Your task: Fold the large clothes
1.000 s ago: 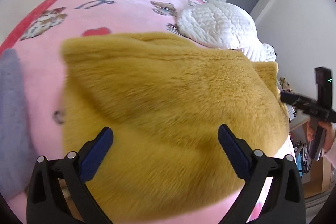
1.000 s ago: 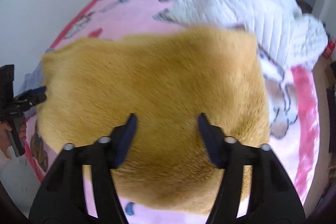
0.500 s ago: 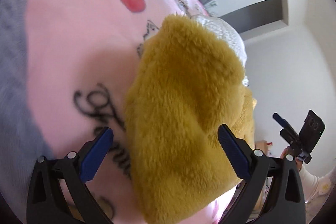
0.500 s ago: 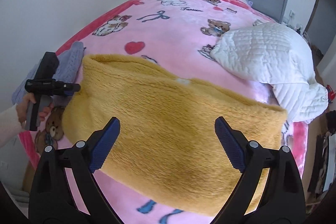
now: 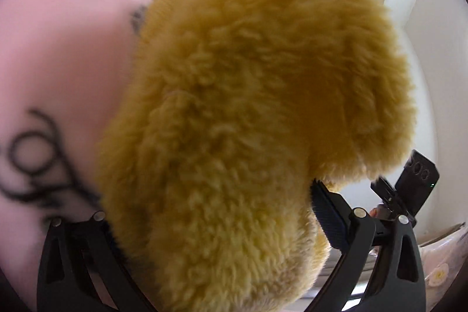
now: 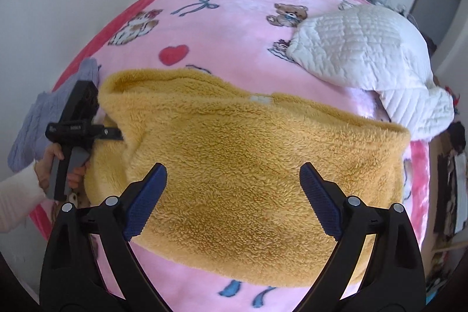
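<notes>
A pink plush blanket, printed with bears, bows and hearts, covers the bed, and the mustard fleece garment lies across it through the middle and lower frame, shaggy and folded, below a quilted white jacket at upper right. The right tongs hover wide open above the fleece, gripping nothing. At left, the left tongs poke into the garment's edge, fleece bunched between them; I cannot tell whether they have closed on it.
</notes>
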Demonstrator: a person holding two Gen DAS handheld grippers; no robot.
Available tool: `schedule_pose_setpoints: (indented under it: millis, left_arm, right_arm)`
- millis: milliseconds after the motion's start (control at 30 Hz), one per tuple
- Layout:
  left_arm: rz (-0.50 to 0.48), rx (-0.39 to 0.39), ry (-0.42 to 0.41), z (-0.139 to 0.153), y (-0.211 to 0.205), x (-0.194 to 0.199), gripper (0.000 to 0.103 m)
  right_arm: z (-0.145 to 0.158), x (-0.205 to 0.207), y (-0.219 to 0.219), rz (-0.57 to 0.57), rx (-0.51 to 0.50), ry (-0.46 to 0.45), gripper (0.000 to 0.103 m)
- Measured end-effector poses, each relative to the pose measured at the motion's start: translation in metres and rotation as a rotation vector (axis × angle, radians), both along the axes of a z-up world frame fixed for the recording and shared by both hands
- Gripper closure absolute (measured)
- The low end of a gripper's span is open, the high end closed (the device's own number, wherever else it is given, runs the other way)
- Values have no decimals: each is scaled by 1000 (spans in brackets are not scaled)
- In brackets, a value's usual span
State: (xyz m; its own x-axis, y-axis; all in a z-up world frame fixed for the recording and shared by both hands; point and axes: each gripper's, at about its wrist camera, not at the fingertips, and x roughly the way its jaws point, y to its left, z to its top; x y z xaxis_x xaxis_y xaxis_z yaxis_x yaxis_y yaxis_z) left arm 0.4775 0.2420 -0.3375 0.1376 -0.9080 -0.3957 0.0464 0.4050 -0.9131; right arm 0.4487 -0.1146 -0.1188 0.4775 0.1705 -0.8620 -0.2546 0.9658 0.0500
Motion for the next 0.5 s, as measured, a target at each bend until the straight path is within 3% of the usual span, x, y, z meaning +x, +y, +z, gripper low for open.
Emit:
schedule_pose_setpoints:
  millis: [100,267,367,400,500]
  left_arm:
    - [-21,48,29,-1,-13,0,4]
    - [-24,54,19,-1,-16,3,5]
    - [-13,82,1,3,-18,6,18]
    - [-8,84,2,5,-20,10,29]
    - [6,81,-6,12,-19,6,48]
  right_arm:
    - [3,-2,-6,-38,18,0,15]
    - [6,-9,-14,-35,-1,-15,15]
    - [3,-11,-28,-66,22,-9,15]
    - [2,-12,-32,-82,27,-8,15]
    - [-2,-16,-48,-131,50,2,15]
